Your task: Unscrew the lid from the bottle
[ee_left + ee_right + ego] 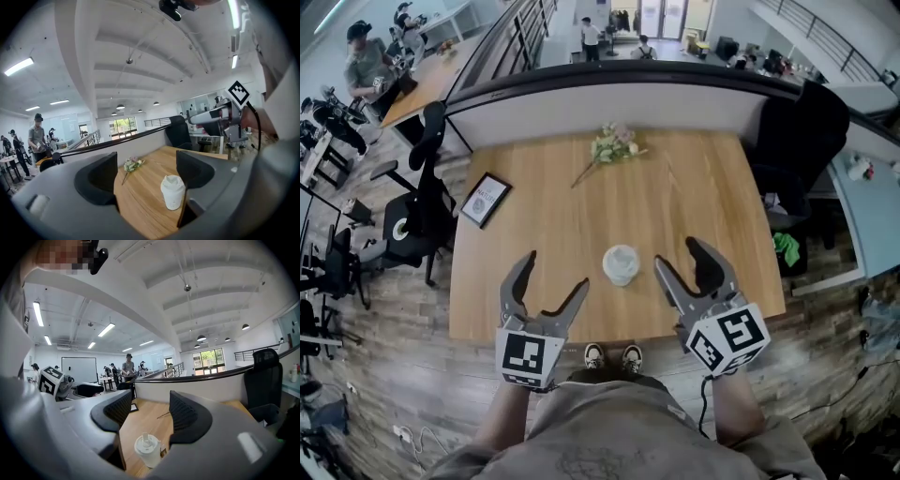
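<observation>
The white bottle (621, 264), lid on, stood on the desk (675, 187) between the left tool (555, 272) and right tool (677, 255), both released, gripping nothing.

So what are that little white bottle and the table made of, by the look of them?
The bottle looks like milky plastic with a dull finish; light seems to pass through it a little. The table looks like pale wood or a wood-look laminate, with streaky grain and a smooth, faintly shiny top. I cannot tell which.
</observation>
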A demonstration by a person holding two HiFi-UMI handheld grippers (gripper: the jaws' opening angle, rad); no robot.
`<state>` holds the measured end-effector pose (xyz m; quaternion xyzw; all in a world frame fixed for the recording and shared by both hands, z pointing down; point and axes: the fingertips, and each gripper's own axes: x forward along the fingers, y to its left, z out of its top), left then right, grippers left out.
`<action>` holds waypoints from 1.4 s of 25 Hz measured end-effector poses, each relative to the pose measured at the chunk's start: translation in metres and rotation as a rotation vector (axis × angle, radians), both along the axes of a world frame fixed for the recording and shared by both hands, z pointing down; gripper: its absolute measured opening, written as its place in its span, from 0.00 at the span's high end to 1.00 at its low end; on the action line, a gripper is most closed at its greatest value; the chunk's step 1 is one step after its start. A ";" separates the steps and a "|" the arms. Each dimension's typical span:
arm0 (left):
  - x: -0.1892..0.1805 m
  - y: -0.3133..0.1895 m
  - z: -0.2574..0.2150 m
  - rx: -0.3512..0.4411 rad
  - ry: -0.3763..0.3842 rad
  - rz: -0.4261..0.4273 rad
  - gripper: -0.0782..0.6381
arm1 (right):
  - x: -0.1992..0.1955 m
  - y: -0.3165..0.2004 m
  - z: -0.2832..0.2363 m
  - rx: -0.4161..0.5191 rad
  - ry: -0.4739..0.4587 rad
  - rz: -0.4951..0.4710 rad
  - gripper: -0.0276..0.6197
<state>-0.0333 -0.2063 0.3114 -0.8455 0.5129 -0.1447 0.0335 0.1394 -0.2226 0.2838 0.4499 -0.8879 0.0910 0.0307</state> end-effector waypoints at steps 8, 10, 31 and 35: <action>0.028 -0.006 0.051 -0.046 -0.028 0.198 0.34 | -0.045 -0.009 0.028 -0.045 0.019 -0.165 0.56; 0.036 -0.007 0.067 -0.066 -0.028 0.247 0.31 | -0.058 -0.010 0.042 -0.066 0.049 -0.204 0.52; 0.086 -0.046 0.257 -0.193 -0.020 0.541 0.23 | -0.088 -0.044 0.199 -0.245 0.244 -0.203 0.37; 0.094 -0.056 0.283 -0.235 -0.006 0.563 0.23 | -0.088 -0.050 0.215 -0.228 0.277 -0.194 0.37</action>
